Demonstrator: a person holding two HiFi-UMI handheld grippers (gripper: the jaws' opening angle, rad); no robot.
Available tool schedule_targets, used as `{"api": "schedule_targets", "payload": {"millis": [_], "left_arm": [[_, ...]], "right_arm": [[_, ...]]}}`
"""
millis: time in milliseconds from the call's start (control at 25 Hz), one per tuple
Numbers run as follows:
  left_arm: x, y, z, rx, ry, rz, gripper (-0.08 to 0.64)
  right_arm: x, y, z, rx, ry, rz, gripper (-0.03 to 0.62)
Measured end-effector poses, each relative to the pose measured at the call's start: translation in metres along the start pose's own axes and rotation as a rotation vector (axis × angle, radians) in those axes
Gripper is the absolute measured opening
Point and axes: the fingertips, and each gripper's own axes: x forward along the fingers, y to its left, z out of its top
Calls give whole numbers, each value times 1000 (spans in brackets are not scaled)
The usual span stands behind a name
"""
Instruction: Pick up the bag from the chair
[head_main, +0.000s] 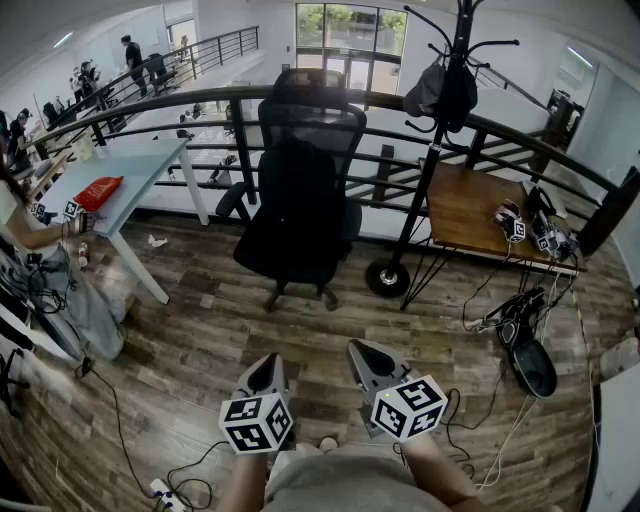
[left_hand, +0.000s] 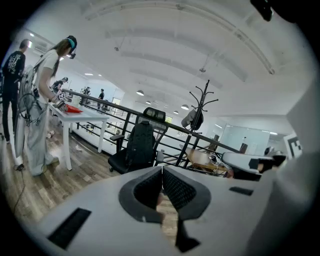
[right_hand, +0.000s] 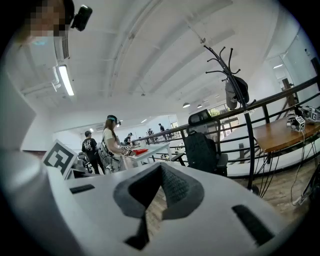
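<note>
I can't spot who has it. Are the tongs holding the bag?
No, the bag sits on the chair, far from the left tongs and right tongs.

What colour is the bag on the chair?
The bag is black, seen best in the head view.

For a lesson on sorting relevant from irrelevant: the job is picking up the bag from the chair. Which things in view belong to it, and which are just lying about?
Belongs to the job:
bag
chair
left gripper
right gripper

Just lying about:
coat rack
wooden desk
white table
red packet
</note>
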Motion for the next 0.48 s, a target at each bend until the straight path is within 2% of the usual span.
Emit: {"api": "schedule_targets", "payload": {"millis": [280, 480], "left_arm": [[-4, -1, 0, 6, -5, 6, 3], [-6, 4, -4, -8, 8, 21, 3]], "right_arm": [[-1, 5, -6, -6, 17, 33, 0], [3, 14, -7, 95, -6, 94, 0]]}}
